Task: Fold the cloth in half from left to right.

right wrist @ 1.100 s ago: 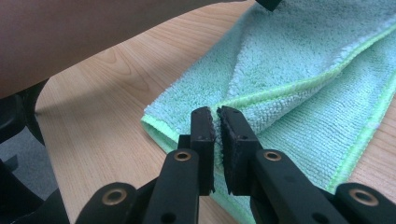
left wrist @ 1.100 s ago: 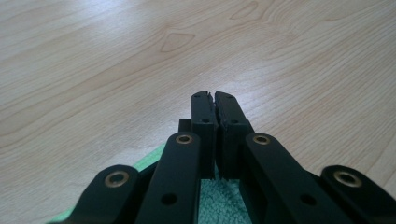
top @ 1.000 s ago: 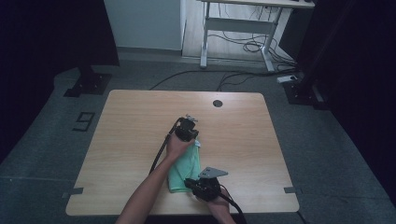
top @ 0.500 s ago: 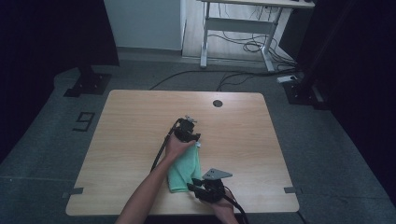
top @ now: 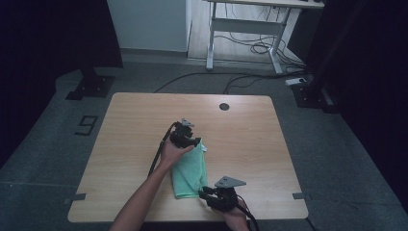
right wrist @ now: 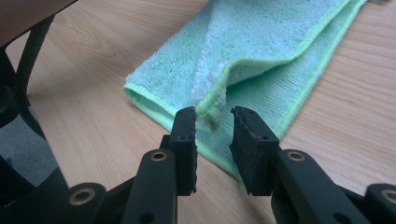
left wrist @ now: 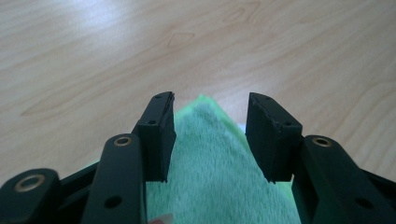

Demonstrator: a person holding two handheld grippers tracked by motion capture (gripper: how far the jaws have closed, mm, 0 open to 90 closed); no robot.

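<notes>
The left gripper (left wrist: 210,135) has just been opening; its jaws stand well apart over the far corner of the folded green cloth (top: 190,171), pads clear of it. The right gripper (right wrist: 212,140) has narrowed slightly, jaws still parted, a lifted cloth corner just ahead of them, unpinched. The cloth lies flat on the table (top: 130,120), near its front edge, between the two grippers.

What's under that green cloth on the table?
The green cloth lies folded on the wooden table; one layer lifts at a corner, showing more cloth beneath. Anything under the bottom layer is hidden.
</notes>
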